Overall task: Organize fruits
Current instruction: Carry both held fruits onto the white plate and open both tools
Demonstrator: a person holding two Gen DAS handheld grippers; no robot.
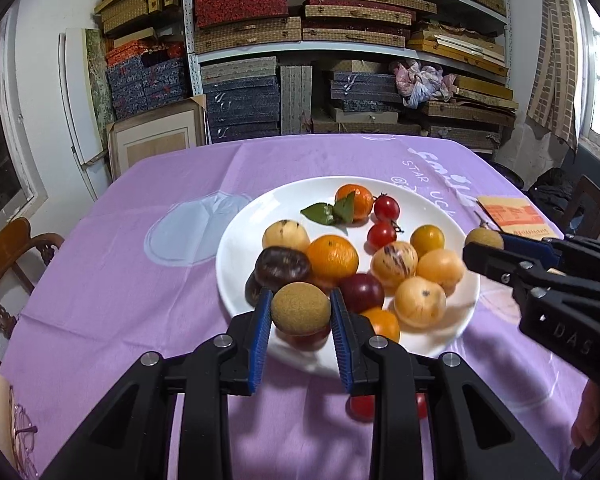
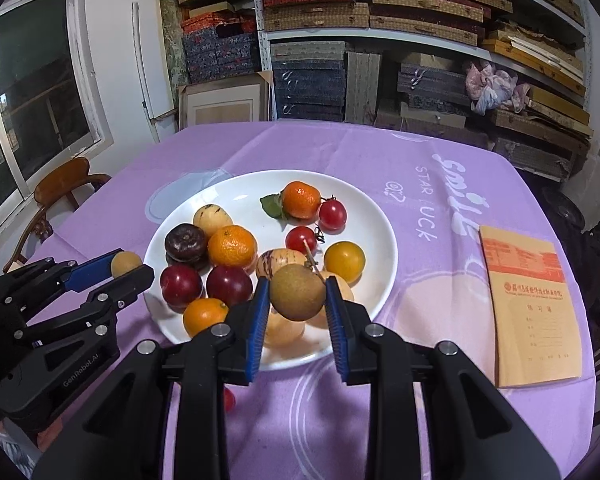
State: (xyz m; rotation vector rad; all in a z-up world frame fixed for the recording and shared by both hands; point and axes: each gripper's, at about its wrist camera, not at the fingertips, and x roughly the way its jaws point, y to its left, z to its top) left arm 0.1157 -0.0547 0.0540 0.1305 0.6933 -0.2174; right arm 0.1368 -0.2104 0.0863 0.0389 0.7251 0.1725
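Note:
A white plate (image 1: 252, 224) on the purple tablecloth holds several fruits: oranges, plums, cherry tomatoes and pale striped melons. My left gripper (image 1: 300, 312) is shut on a round tan longan (image 1: 300, 307) over the plate's near edge. It also shows in the right wrist view (image 2: 128, 268) at the plate's left side. My right gripper (image 2: 298, 300) is shut on a brown longan with a stem (image 2: 297, 291) over the plate's near rim (image 2: 364, 208). It shows in the left wrist view (image 1: 485, 245) at the plate's right side.
A red cherry tomato (image 1: 362, 406) lies on the cloth near the front, under my left gripper. An orange booklet (image 2: 528, 304) lies on the table's right part. Wooden chairs (image 2: 60, 184) stand at the left. Shelves of boxes (image 1: 340, 40) stand behind the table.

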